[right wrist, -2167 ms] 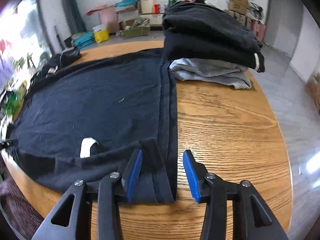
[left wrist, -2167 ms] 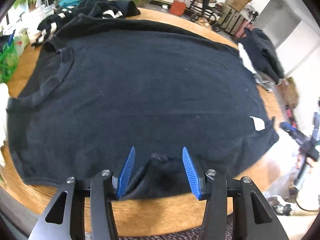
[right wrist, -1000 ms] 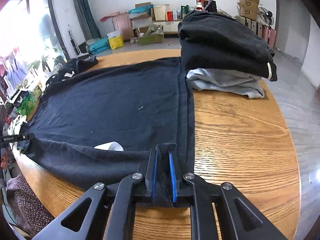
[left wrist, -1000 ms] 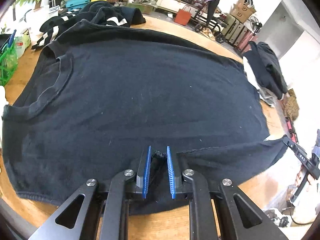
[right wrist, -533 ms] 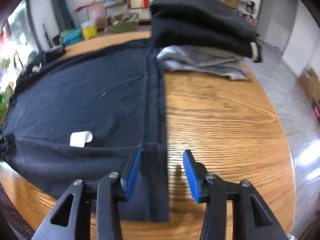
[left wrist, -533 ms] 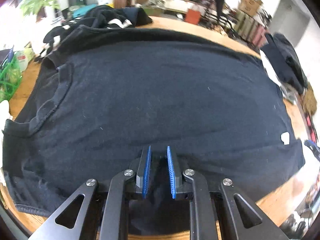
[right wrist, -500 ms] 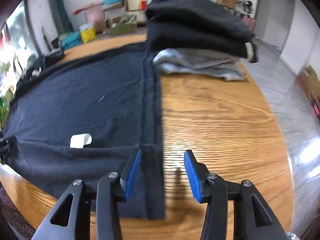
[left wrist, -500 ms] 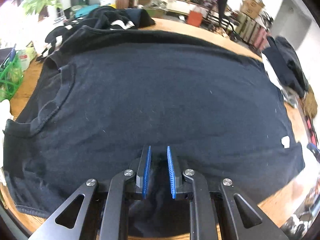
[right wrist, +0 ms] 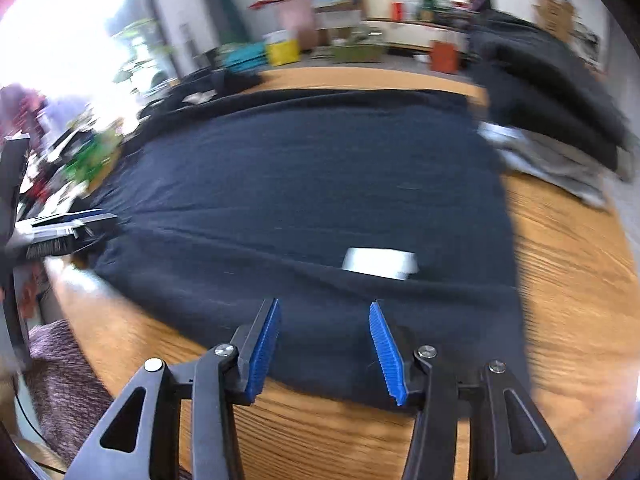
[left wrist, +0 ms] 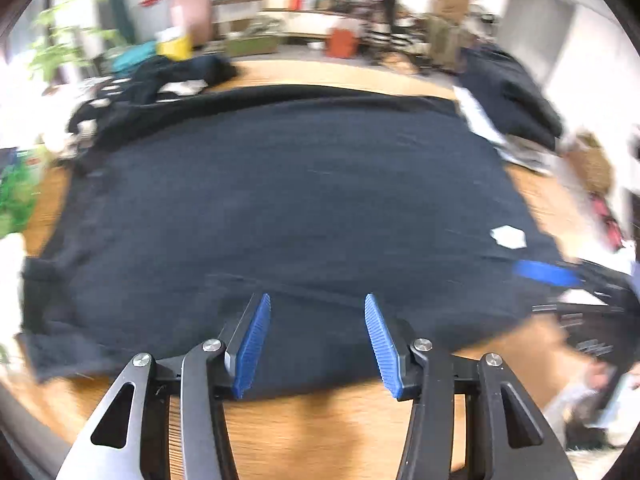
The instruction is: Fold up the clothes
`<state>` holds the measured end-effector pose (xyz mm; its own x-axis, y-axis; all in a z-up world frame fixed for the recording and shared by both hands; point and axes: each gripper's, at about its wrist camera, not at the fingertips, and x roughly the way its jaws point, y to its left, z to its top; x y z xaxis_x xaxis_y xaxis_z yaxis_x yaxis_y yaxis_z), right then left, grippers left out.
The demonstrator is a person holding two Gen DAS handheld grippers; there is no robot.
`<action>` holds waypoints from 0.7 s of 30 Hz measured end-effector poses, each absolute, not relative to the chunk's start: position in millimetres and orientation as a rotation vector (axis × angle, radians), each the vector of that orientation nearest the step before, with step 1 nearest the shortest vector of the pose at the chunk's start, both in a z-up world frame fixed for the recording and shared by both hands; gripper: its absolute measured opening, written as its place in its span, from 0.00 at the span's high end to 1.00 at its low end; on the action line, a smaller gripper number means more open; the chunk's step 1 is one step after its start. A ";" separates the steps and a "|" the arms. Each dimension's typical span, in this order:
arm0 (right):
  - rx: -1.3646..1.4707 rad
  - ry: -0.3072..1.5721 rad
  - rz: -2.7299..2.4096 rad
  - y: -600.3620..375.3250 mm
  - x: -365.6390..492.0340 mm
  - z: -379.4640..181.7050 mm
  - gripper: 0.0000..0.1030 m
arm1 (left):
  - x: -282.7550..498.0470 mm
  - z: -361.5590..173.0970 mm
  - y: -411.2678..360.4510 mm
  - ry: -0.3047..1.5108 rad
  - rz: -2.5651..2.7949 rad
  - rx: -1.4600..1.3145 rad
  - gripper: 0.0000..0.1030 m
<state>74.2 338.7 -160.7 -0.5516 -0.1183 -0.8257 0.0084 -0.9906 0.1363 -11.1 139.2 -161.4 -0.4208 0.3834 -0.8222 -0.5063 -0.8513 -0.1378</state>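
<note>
A black T-shirt (left wrist: 300, 200) lies spread flat on the round wooden table (left wrist: 320, 420), with a white label (left wrist: 508, 237) near its right hem. A low ridge crosses its near strip. My left gripper (left wrist: 316, 300) hovers over the shirt's near edge. Its jaws are opening, with cloth lying below them but not pinched. In the right wrist view the shirt (right wrist: 300, 184) and label (right wrist: 380, 262) lie ahead of my right gripper (right wrist: 324, 306), which is open above the near edge. The left gripper (right wrist: 68, 224) shows at the far left there. Both views are motion-blurred.
A stack of folded dark and grey clothes (right wrist: 552, 112) sits at the table's right, touching the shirt's side. A heap of black clothes with white stripes (left wrist: 168, 80) lies at the far left. Bare wood (right wrist: 572, 280) shows right of the shirt. Boxes and clutter line the far wall.
Both grippers have let go of the shirt's near edge and their jaws now stand apart. The right gripper has slid left from the hem corner along the near edge.
</note>
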 end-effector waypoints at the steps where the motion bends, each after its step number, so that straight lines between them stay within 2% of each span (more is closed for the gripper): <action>1: 1.446 -0.167 -2.665 326.1 68.7 -164.2 0.53 | -10.0 -165.8 148.3 0.178 2.264 -1.266 0.50; 6: 1.500 -0.110 -2.614 305.9 62.6 -180.8 0.52 | -15.3 -183.2 155.8 0.190 2.285 -1.305 0.51; 11: 1.565 -0.214 -2.679 347.5 87.7 -188.2 0.51 | -25.0 -190.6 138.2 0.238 2.369 -1.308 0.51; 13: 1.606 -0.282 -2.713 368.5 98.2 -187.6 0.47 | -30.9 -188.9 121.8 0.140 2.371 -1.321 0.51; 17: 1.668 -0.361 -2.775 405.2 120.7 -187.0 0.48 | -42.3 -185.1 91.3 -0.092 2.336 -1.356 0.51; 19: 1.689 -0.404 -2.777 415.9 128.7 -185.2 0.51 | -43.5 -182.7 86.1 -0.121 2.332 -1.385 0.51; 21: 1.702 -0.425 -2.782 417.8 130.8 -183.2 0.50 | -41.7 -179.0 86.2 -0.112 2.327 -1.413 0.51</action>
